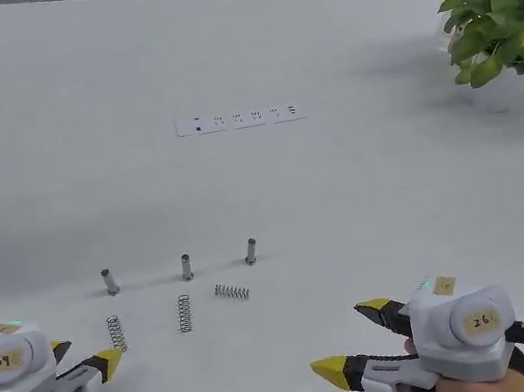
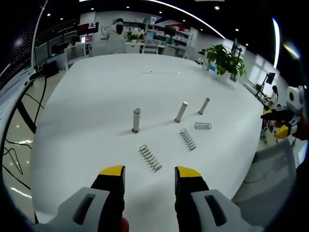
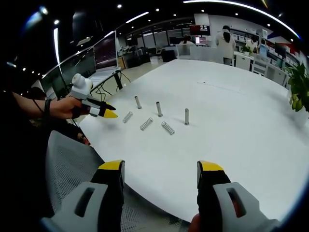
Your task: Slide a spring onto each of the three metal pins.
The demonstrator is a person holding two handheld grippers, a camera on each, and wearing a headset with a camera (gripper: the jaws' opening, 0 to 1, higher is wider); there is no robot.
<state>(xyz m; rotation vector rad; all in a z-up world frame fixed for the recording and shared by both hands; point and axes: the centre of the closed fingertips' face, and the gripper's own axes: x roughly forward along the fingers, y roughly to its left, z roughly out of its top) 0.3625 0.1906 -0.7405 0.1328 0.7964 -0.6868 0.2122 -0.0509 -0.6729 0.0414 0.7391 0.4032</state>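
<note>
White workbench (image 1: 392, 183), potted plant (image 1: 502, 1) at its edge, office desks (image 2: 159, 47) under ceiling lights (image 3: 119, 6).

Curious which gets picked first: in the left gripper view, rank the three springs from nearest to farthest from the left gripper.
1. Left spring, just ahead of the left gripper.
2. Middle spring, farther right.
3. Right spring, farthest right, lying crosswise.

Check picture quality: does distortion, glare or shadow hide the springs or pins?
Head view: soft even light, pins and springs sharp with faint shadows. Left gripper view: fisheye curves the table edge, ceiling lights streak, parts are clear. Right gripper view: same curvature, springs small but legible.
</note>
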